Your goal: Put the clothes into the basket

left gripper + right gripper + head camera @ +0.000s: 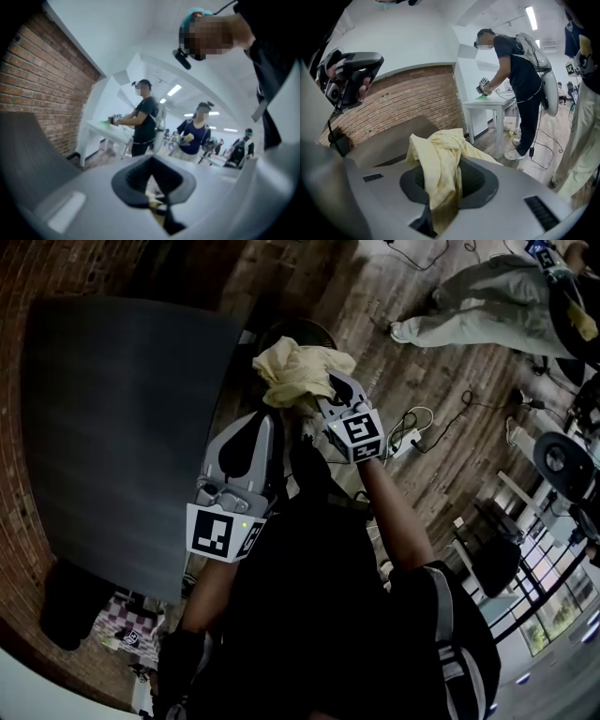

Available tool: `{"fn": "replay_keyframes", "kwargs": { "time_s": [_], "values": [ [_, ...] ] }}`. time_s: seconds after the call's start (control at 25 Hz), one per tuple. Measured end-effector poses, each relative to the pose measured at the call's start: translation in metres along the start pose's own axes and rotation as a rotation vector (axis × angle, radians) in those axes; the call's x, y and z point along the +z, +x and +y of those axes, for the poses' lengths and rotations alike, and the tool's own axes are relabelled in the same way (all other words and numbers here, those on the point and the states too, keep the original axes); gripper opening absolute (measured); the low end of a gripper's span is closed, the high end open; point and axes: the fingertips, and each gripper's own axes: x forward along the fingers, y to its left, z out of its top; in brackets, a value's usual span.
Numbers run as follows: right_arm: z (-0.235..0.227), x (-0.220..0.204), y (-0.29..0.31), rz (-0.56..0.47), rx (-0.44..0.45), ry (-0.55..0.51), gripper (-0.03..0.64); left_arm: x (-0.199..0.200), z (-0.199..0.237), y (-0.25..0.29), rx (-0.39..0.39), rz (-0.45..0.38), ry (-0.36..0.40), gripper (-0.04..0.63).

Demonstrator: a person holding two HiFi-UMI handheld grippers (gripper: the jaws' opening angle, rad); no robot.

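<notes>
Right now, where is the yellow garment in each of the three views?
Head view: yellow garment bunched upper centre, above the right gripper.
Left gripper view: only a small yellow sliver, bottom centre, in the jaw slot.
Right gripper view: centre, draped through the jaws.
Shared landmark: the brick wall, left of the garment in all three.

We wear a black top (pixel 309 615) with pale stripes on the right sleeve (pixel 452 643). Our left gripper (pixel 251 432) and right gripper (pixel 330 395) are grey with black pads, and each carries a white cube (pixel 223 531) with black square markers.
</notes>
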Motion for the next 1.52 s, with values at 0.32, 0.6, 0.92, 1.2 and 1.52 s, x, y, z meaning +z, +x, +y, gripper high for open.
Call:
{"fn": "replay_keyframes", "kwargs": {
  "time_s": [0.32,0.6,0.92,1.2,1.52],
  "values": [
    [-0.009,-0.040,0.029,0.068,-0.004,0.019,0.084,-0.014,0.005,0.009,-0.014,0.035,0.000,0.005],
    [-0.021,-0.071,0.045,0.116,-0.009,0.050,0.084,-0.030,0.002,0.024,-0.037,0.064,-0.015,0.005],
    [-0.037,-0.123,0.062,0.260,-0.041,0.100,0.088,-0.037,0.003,0.036,-0.052,0.087,-0.023,0.005],
    [-0.048,-0.176,0.075,0.436,-0.105,0.141,0.121,-0.044,0.008,0.036,-0.047,0.108,-0.031,0.005],
    [-0.052,-0.196,0.074,0.485,-0.125,0.193,0.161,-0.048,0.011,0.037,-0.042,0.112,-0.041,0.005]
  ]
}}
